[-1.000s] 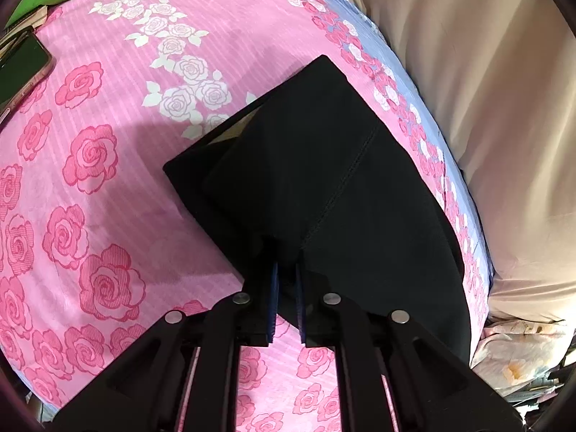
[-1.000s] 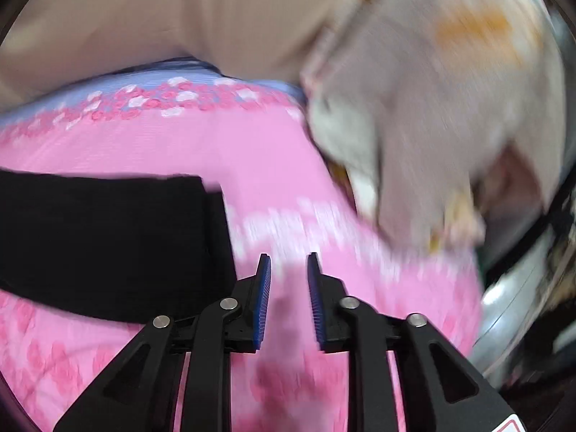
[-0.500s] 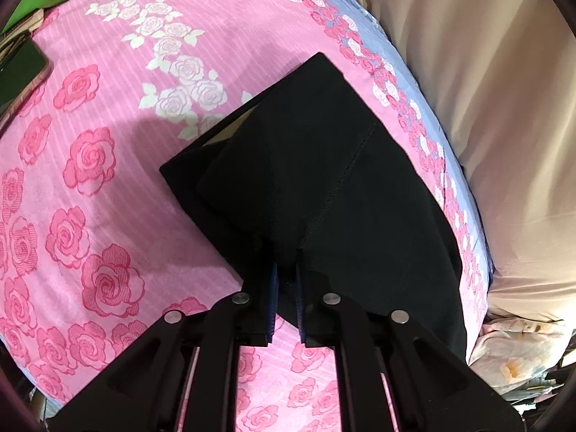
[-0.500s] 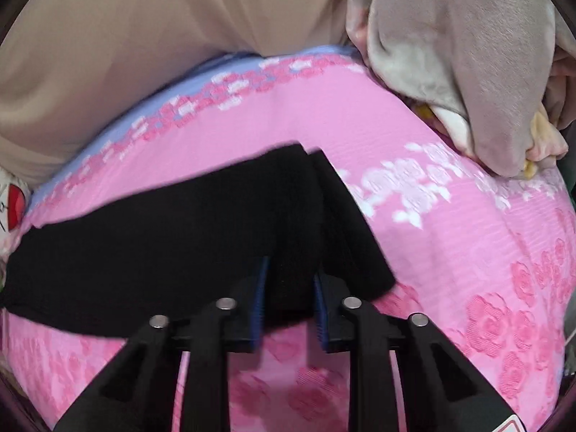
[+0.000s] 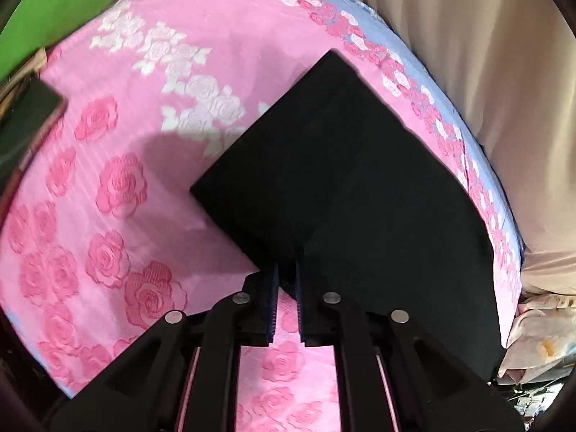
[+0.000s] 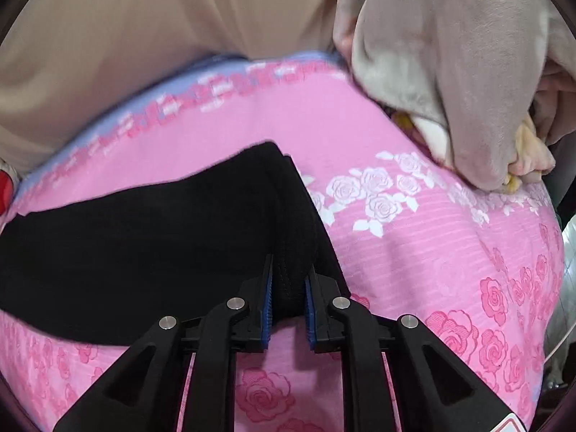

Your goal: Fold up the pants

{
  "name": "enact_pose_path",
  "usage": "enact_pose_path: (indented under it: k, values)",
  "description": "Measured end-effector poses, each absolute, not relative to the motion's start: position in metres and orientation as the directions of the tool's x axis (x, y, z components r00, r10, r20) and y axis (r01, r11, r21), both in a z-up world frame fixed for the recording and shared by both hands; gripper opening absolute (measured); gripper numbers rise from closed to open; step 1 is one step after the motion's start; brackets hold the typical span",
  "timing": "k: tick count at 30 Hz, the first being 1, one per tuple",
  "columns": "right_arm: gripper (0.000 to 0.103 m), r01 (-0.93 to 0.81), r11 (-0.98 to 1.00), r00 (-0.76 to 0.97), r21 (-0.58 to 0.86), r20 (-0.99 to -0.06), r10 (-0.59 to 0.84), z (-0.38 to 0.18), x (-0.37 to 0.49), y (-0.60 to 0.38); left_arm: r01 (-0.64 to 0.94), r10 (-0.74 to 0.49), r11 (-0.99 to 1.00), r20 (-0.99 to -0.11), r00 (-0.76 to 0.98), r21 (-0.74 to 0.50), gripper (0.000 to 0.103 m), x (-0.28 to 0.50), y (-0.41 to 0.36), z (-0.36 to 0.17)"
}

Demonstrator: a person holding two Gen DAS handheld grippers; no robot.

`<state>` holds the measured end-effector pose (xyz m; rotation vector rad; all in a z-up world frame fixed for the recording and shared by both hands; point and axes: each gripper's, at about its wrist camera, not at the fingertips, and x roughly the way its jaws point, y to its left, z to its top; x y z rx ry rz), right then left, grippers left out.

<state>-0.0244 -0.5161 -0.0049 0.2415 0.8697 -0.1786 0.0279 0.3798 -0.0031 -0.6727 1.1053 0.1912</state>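
Note:
The black pants [image 5: 342, 180] lie folded on the pink rose bedsheet [image 5: 108, 198]. My left gripper [image 5: 286, 270] is shut on their near corner, the fabric pinched between the blue pads. In the right wrist view the pants [image 6: 144, 244] stretch away to the left. My right gripper [image 6: 289, 270] holds the thick ribbed end bunched between its pads; its jaws are opening slightly while the pads still press on the cloth. Both grippers point steeply down at the bed.
A beige curtain [image 5: 486, 108] hangs along the bed's far edge. A grey-beige blanket [image 6: 450, 72] is heaped at the upper right of the right wrist view. A dark phone [image 5: 25, 122] and a green cushion [image 5: 54, 10] lie at the left.
My right gripper moved from bare sheet onto the end of the pants and closed on it. The left gripper kept its hold; the pants' top layer now lies flatter.

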Motion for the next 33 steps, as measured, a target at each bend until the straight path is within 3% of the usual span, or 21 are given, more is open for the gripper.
enact_pose_path:
  k: [3, 6, 8, 11, 13, 18, 21, 25, 29, 33]
  values:
    - [0.022, 0.290, 0.952, 0.635, 0.101, -0.764, -0.113, 0.006, -0.035, -0.518, -0.460, -0.138, 0.805, -0.872, 0.470, -0.376, 0.013, 0.019, 0.378, 0.006]
    - [0.029, 0.345, 0.938, 0.638, 0.041, -0.743, -0.202, 0.022, -0.051, -0.520, -0.516, 0.100, 0.837, -0.875, 0.474, -0.183, 0.013, 0.002, 0.374, 0.038]
    - [0.031, 0.348, 0.934, 0.669, 0.074, -0.718, -0.193, 0.039, -0.065, -0.516, -0.546, 0.194, 0.824, -0.833, 0.518, -0.148, 0.014, -0.011, 0.368, 0.070]
    - [0.036, 0.256, 0.962, 0.728, 0.091, -0.673, -0.130, 0.060, -0.067, -0.488, -0.443, 0.094, 0.863, -0.785, 0.612, -0.242, 0.016, 0.000, 0.343, 0.101]
    - [0.051, 0.200, 0.977, 0.754, 0.077, -0.649, -0.103, 0.069, -0.055, -0.462, -0.307, -0.044, 0.903, -0.777, 0.628, -0.299, 0.026, 0.027, 0.308, 0.106]
    - [0.051, 0.075, 0.996, 0.735, 0.044, -0.678, -0.026, 0.052, -0.010, -0.396, -0.044, -0.261, 0.941, -0.804, 0.534, -0.334, 0.031, 0.111, 0.193, 0.077]
    - [0.051, -0.030, 0.993, 0.709, 0.111, -0.698, 0.100, 0.044, 0.012, -0.357, -0.045, -0.236, 0.953, -0.826, 0.512, -0.300, 0.031, 0.132, 0.165, 0.058]
    - [0.051, -0.308, 0.935, 0.641, 0.177, -0.687, 0.341, 0.059, 0.058, -0.258, -0.065, -0.241, 0.944, -0.811, 0.533, -0.323, 0.032, 0.121, 0.174, 0.048]
    - [0.051, -0.491, 0.843, 0.541, 0.221, -0.681, 0.494, 0.062, 0.114, -0.153, -0.163, -0.050, 0.971, -0.815, 0.577, -0.176, 0.038, 0.097, 0.201, 0.042]
    - [0.051, -0.559, 0.802, 0.459, 0.212, -0.726, 0.512, 0.044, 0.168, -0.057, -0.267, 0.147, 0.964, -0.800, 0.582, -0.017, 0.049, 0.070, 0.247, 0.036]
